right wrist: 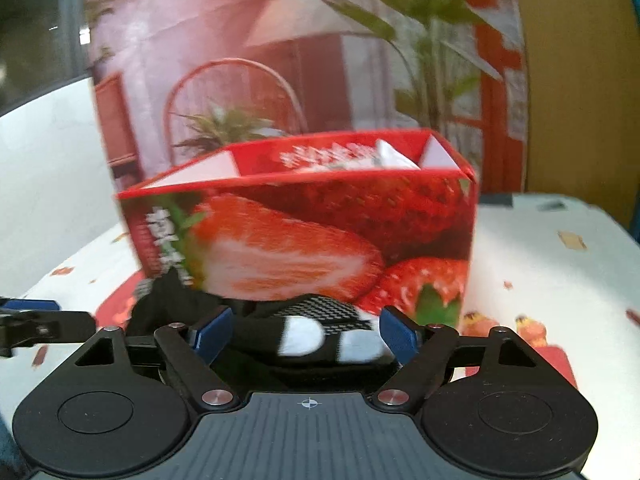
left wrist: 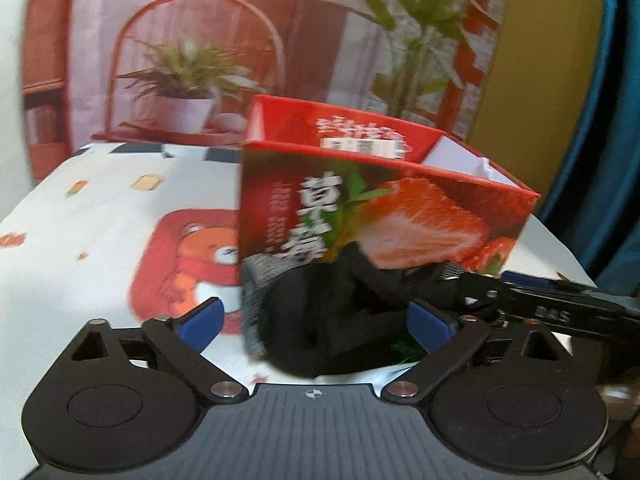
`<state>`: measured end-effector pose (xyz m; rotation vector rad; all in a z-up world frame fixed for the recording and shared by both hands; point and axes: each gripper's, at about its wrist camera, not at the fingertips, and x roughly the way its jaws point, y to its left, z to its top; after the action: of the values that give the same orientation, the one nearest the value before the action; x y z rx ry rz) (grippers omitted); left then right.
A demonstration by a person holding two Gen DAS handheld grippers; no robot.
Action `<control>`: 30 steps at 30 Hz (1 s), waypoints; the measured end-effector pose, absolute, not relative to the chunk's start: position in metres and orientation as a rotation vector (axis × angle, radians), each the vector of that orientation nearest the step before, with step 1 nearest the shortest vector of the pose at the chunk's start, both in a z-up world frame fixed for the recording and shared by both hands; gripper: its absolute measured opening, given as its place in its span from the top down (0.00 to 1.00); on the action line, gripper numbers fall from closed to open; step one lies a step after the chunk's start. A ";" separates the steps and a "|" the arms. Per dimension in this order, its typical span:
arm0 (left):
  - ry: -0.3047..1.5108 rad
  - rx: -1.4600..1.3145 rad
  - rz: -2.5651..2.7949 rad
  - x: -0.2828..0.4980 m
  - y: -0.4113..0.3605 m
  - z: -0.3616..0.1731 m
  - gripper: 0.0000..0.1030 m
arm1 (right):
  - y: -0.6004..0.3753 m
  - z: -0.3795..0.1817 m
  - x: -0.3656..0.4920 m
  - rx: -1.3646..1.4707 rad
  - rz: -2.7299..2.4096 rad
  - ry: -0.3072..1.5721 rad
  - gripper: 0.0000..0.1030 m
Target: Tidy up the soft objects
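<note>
While a red strawberry-printed box stands open-topped on the tabletop, a dark sock with a grey cuff and white patches lies stretched against the box's near side. The left tool straddles the cuffed end, its blue pads spread wide; whether they touch the fabric is hard to tell in the blur. The right tool straddles the patched end, its pads also apart with cloth between them. The cloth covering the tabletop is white with a cartoon bear. A printed backdrop of potted plants stands behind.
</note>
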<state>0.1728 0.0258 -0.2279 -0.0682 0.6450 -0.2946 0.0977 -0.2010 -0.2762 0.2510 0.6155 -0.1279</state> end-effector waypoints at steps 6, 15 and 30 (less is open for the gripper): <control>0.676 -0.050 -0.355 0.196 0.006 -0.237 0.29 | -0.211 -0.300 0.096 0.292 -0.146 0.629 0.26; 0.712 -0.074 -0.358 0.211 0.001 -0.262 0.31 | -0.211 -0.306 0.087 0.283 -0.109 0.590 0.27; 0.708 -0.095 -0.345 0.196 0.006 -0.276 0.70 | -0.215 -0.307 0.086 0.313 -0.150 0.602 0.25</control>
<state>0.1955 0.0063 -0.2758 -0.0952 0.7076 -0.3446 0.0864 -0.2152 -0.3073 0.3126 0.6022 -0.1498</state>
